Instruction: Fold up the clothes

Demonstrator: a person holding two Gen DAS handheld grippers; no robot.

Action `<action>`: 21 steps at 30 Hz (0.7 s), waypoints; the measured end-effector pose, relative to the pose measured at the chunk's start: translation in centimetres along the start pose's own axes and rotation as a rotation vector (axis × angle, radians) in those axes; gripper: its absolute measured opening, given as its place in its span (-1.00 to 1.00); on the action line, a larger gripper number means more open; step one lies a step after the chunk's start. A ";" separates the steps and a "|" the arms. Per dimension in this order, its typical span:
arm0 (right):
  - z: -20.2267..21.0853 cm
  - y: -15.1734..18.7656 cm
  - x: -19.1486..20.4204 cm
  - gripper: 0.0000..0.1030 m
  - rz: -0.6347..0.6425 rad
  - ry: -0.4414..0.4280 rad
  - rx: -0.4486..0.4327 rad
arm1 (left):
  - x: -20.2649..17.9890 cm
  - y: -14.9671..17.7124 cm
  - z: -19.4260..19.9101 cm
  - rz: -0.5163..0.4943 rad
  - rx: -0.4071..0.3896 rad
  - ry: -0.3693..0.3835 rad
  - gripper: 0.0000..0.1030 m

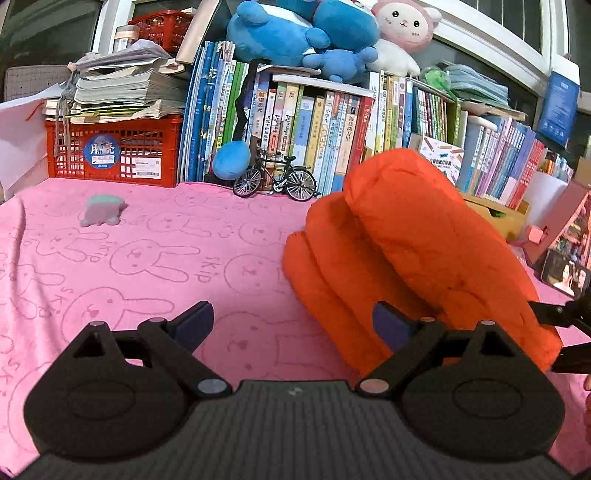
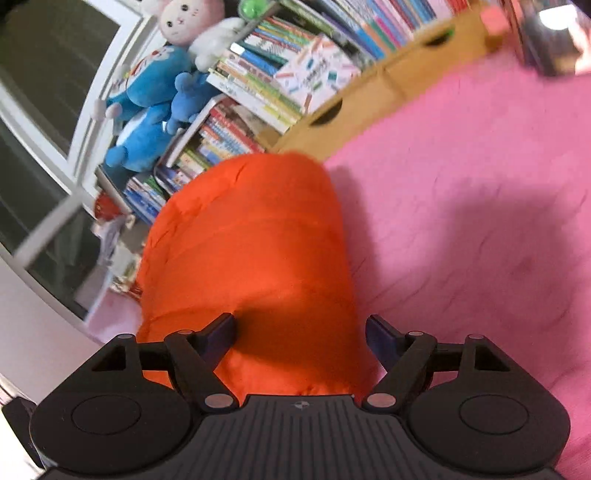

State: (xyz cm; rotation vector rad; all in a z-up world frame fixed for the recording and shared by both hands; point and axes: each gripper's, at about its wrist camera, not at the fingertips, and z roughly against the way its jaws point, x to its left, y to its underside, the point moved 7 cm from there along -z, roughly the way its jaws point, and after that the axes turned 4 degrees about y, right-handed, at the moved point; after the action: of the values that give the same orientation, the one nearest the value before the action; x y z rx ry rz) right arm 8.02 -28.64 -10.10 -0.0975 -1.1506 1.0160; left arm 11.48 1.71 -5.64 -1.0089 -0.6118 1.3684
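Observation:
A puffy orange jacket (image 1: 413, 251), folded into a thick bundle, lies on the pink rabbit-print towel (image 1: 147, 258) at the right. My left gripper (image 1: 291, 325) is open just left of the bundle with only towel between its fingers; its right finger is close to the jacket's near edge. In the right wrist view the orange jacket (image 2: 251, 251) fills the middle. My right gripper (image 2: 301, 336) is open, straddling its near end, and the pads do not squeeze it. Its black fingers (image 1: 550, 315) show at the right edge of the left wrist view.
Rows of books (image 1: 332, 125) with plush toys (image 1: 303, 33) on top line the back. A red crate (image 1: 114, 147) with paper stacks stands back left, a model bicycle (image 1: 277, 181) in front of the books. A small grey-green toy (image 1: 101, 210) lies on the towel. A wooden box (image 2: 369, 96) is at the right.

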 end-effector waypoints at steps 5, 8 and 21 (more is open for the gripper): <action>-0.2 1.7 1.5 0.56 -0.059 -0.091 0.009 | 0.4 0.5 1.6 -0.002 -0.002 -0.004 0.84; -0.3 3.4 3.1 0.56 -0.050 -0.137 0.043 | 1.2 0.7 2.4 -0.009 -0.010 -0.034 0.84; 2.3 9.3 10.4 0.66 0.705 0.331 -0.232 | 1.3 1.2 4.0 0.148 0.051 0.137 0.85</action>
State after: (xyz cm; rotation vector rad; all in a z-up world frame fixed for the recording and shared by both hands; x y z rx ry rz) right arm 0.84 -16.96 -6.75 -0.8734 -0.9320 1.4079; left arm 7.66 3.74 -5.01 -1.1136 -0.4048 1.4233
